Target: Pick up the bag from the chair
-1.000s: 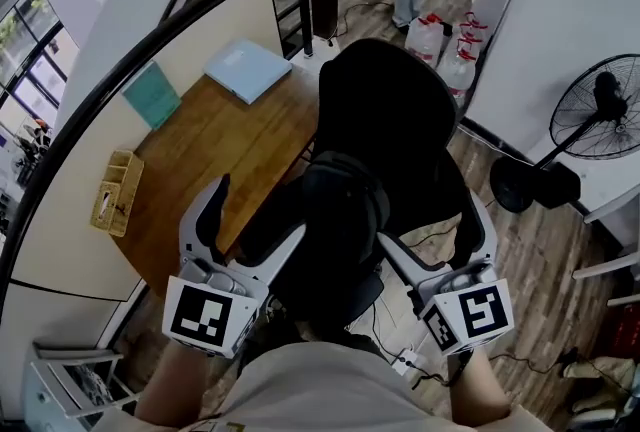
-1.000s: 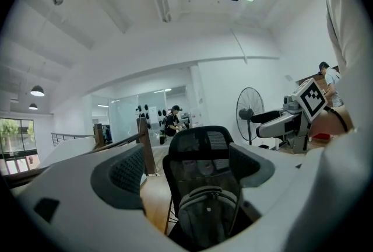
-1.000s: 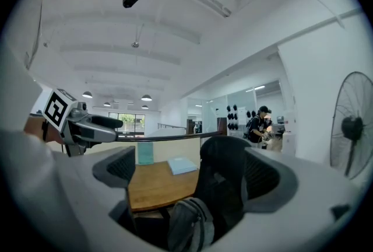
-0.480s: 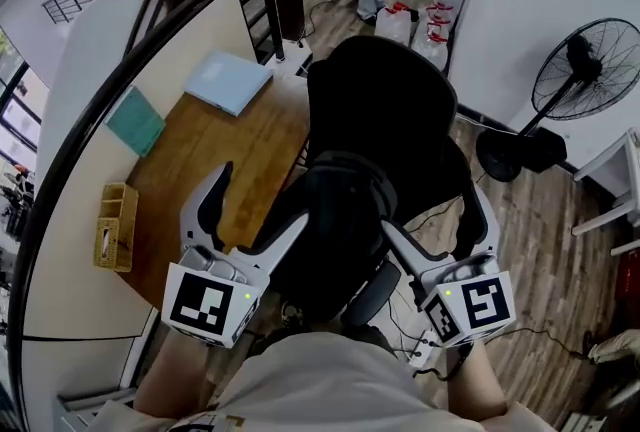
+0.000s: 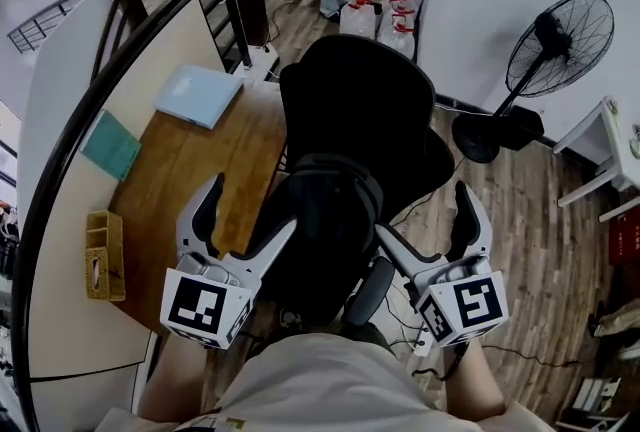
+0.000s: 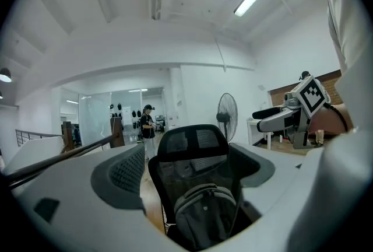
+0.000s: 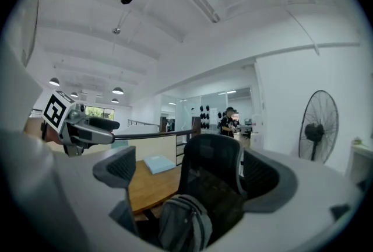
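Head view has the bag [image 5: 325,225] on the seat of the chair [image 5: 360,105], propped against the chair's backrest with its long axis running up that backrest and its top end uppermost. The left tool [image 5: 245,220] hangs off the seat's desk-side edge and the right tool [image 5: 425,225] off the opposite edge, so the bag lies between them and a little ahead, toward the backrest. Both tools are released, jaws spread wide with nothing gripped.

Left gripper view puts the bag [image 6: 204,213] squarely in the gap between the jaws, beyond their tips and not touched. Right gripper view shows it [image 7: 183,224] low and left of centre in the gap, likewise untouched.

Neither tool looks clearly nearer, but the left one seems better lined up. The coming reach probably runs forward and down to the bag's top. The desk [image 5: 190,170] sits beside the chair, clear of that path.
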Motion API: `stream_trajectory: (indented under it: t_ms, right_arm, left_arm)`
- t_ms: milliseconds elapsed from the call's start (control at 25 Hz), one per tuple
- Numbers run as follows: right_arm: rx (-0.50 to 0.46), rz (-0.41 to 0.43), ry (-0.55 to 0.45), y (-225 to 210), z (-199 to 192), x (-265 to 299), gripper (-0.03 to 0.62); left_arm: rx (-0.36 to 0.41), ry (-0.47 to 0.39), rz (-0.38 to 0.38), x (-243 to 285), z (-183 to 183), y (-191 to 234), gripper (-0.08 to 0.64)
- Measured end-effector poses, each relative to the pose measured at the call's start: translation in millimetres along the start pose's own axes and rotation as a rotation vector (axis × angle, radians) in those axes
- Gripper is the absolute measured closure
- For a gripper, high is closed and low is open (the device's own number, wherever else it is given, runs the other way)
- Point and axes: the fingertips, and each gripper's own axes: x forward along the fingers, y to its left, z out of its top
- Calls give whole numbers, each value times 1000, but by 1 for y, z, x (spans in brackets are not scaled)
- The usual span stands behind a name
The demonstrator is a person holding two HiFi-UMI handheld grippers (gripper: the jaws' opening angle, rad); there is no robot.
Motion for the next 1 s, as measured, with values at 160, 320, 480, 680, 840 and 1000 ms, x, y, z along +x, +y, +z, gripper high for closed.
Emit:
stream_trajectory:
  t_ms: [160, 320, 480, 680, 840, 1000]
  right_arm:
    - [27, -18, 30, -7, -18, 14, 18]
    - [46, -25, 68, -17, -45, 39, 18]
    - [72, -13, 142, -24, -83, 66, 21]
    - [103, -14, 234, -34, -139, 94, 29]
    - [178, -26, 306, -45, -188, 116, 35]
    - [211, -40, 369, -57, -231, 134, 43]
  left_arm:
    - [-7, 12, -4, 16, -15, 8, 118]
    - [-6, 49, 3, 45, -43, 22, 118]
    - [-44, 44, 26, 74, -67, 37, 118]
    - [-86, 143, -10, 114, -125, 38, 118]
    - [-141, 233, -46, 147, -181, 36, 120]
    - [-175, 321, -78, 177, -232, 31, 120]
